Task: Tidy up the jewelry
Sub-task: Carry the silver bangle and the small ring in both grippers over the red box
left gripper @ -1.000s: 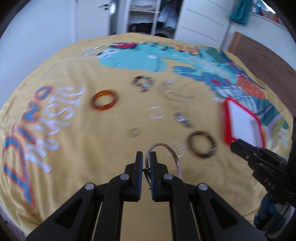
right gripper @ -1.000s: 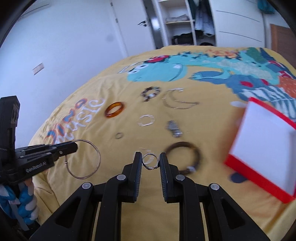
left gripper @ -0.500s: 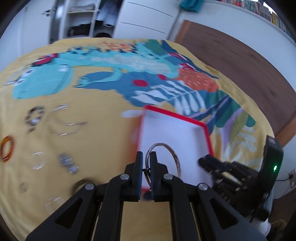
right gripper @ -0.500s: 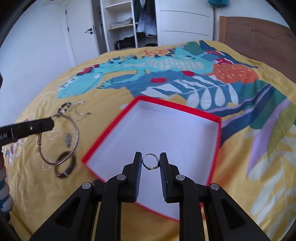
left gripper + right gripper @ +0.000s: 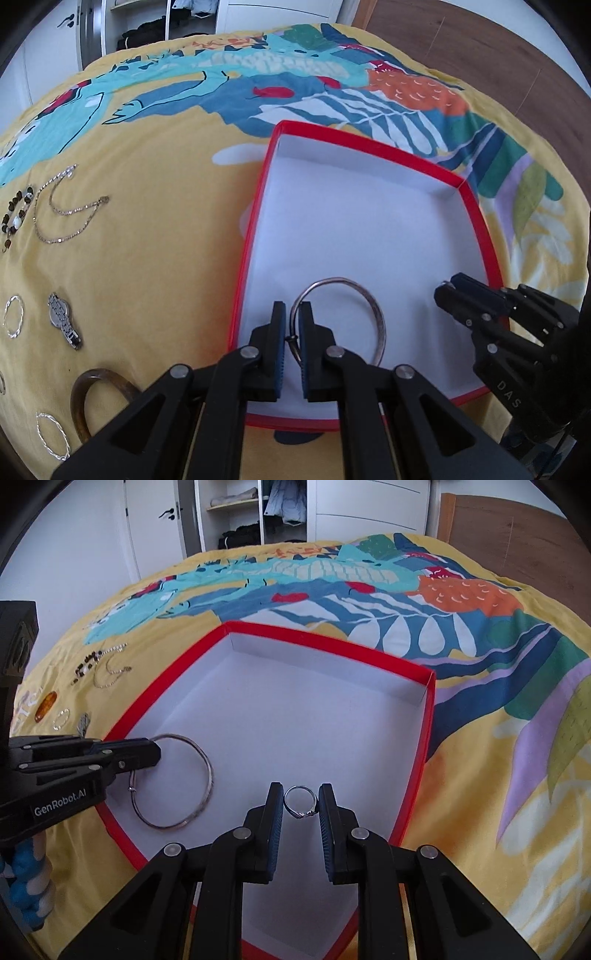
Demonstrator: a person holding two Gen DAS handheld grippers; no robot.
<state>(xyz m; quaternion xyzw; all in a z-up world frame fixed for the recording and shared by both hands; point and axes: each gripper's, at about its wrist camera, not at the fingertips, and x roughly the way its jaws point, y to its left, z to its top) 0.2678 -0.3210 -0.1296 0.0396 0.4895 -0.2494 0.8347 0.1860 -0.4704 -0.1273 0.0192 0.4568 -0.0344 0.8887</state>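
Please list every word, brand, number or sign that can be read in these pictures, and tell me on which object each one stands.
"GenRobot.AI": white letters on the black body of the left hand-held gripper, seen in the right wrist view.
"DAS": pale letters on the black body of the right hand-held gripper, seen in the left wrist view.
Bedspread: some print near its left edge is cut off and too blurred to read.
Red box: no text on it.

Yellow dinosaur bedspread (image 5: 480, 782), white wardrobe (image 5: 362, 509) (open shelves), wooden headboard (image 5: 517, 528).
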